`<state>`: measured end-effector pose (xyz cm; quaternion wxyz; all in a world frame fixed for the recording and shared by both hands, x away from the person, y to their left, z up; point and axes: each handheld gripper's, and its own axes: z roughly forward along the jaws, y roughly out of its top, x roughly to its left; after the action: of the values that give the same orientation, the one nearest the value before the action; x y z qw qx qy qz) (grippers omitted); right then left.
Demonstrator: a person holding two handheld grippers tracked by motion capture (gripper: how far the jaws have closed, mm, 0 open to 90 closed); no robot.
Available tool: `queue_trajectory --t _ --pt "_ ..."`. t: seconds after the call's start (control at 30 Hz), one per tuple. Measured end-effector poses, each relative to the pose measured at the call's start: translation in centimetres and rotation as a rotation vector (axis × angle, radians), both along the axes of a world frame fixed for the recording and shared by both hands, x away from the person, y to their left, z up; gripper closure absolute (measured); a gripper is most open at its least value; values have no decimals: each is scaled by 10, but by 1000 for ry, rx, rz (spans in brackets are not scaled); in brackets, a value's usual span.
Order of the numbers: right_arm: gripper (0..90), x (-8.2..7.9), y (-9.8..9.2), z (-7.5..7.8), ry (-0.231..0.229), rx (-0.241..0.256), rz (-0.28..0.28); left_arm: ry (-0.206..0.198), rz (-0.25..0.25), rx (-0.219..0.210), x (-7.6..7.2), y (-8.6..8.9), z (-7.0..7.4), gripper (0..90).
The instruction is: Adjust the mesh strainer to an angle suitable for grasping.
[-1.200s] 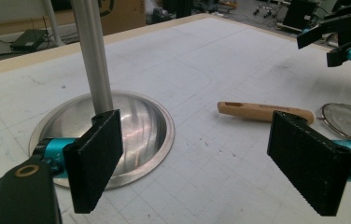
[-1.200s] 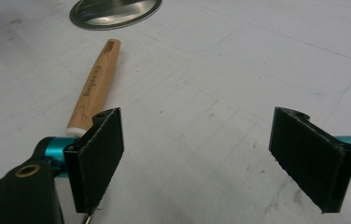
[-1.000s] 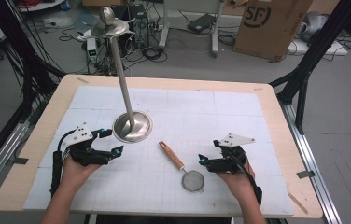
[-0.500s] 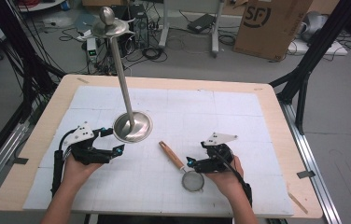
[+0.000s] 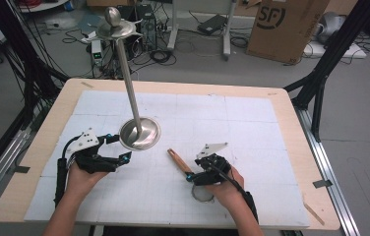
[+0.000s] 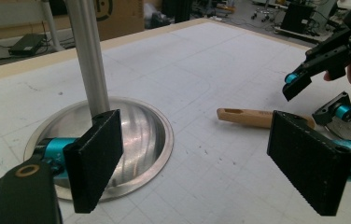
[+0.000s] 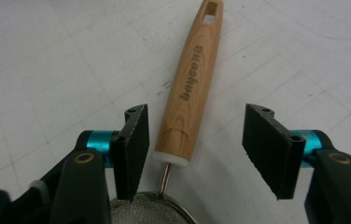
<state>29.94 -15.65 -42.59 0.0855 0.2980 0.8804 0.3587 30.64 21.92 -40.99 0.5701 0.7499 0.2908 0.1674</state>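
Wooden and pale, the handle of a small wire-mesh strainer (image 7: 190, 84) lies flat on the white gridded mat (image 5: 252, 128) that covers the light wooden table (image 5: 291, 105), its hanging slot pointing away from the person and a thin metal stem joining it to the round mesh bowl. In the right gripper view the right gripper (image 7: 201, 147) hovers low over the handle's lower end with its black jaws spread wide, one on either side of the wood, neither pad touching it. From the high view the same gripper (image 5: 191, 175) sits in the person's right hand (image 5: 225, 184) near the front edge of the table, with the mesh bowl partly hidden under that hand. To the left stands a tall polished metal stand with a round dished base (image 5: 139, 132), its slim pole rising to a small disc and knob at the top. The left gripper (image 5: 119, 147), held in the left hand (image 5: 82, 174), rests just beside that base, and its own view (image 6: 206, 163) shows the jaws wide apart, holding nothing, one pad in front of the base's rim.
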Motion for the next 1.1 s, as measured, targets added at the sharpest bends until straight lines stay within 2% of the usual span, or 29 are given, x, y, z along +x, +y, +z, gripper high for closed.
queue_trajectory --t 0.33,0.4,0.47,0.57,0.83,0.93,1.1 --pt "546 -1 10 -4 39 -59 36 7 -4 5 0 -1 -1 190" --pt "578 -1 10 -5 38 -82 33 6 -5 9 0 -1 -1 191" --pt "641 0 10 -4 49 -85 22 6 -4 9 0 -1 -1 191" --pt "665 -1 10 -4 46 -96 23 7 -5 10 0 -2 -1 192" --pt "672 1 7 -3 59 -93 38 7 -3 10 0 -1 -1 192" --pt "669 3 3 -2 48 -118 27 5 -1 8 0 -1 -1 193" --pt "639 6 0 -1 62 -123 25 7 -7 8 1 -1 -1 192"
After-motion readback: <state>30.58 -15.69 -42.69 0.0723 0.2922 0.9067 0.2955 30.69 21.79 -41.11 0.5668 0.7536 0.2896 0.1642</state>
